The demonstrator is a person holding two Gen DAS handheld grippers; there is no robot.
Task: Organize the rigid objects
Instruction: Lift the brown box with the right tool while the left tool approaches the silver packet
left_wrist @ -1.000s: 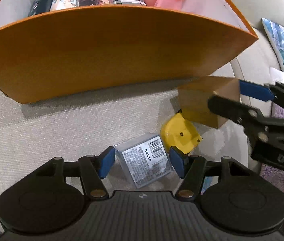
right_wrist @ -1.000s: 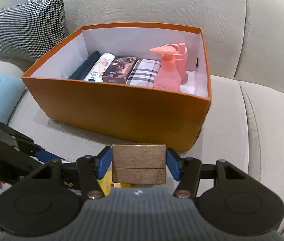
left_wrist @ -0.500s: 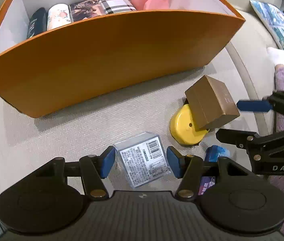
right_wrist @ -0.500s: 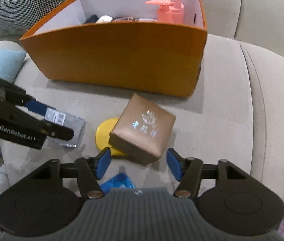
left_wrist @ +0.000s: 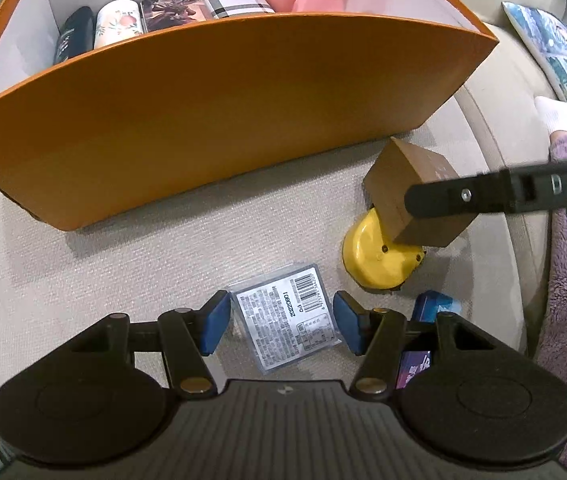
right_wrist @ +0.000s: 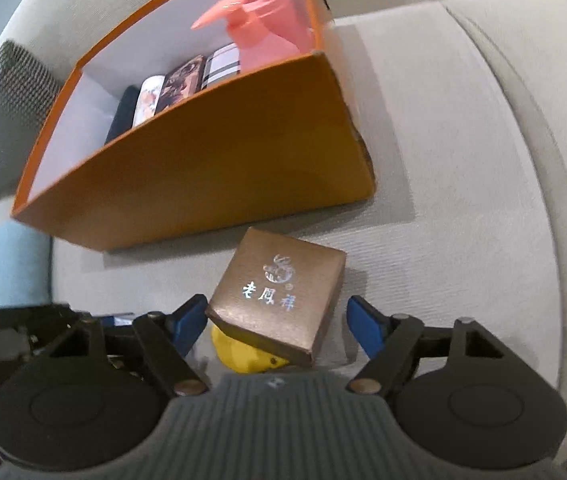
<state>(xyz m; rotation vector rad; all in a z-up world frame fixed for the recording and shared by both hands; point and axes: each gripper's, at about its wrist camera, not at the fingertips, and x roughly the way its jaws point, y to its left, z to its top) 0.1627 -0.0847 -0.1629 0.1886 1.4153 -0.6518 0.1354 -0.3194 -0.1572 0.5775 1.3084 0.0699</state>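
Right gripper [right_wrist: 275, 318] jaws just opened, spread around the brown box [right_wrist: 279, 292] tilted on the yellow thing [right_wrist: 243, 356]; I'd square up, then pinch flat sides.

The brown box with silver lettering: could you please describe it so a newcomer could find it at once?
Find the big orange box on the beige sofa. In front of its right corner the brown box lies tilted on a yellow object, the only item with silver characters on its lid.
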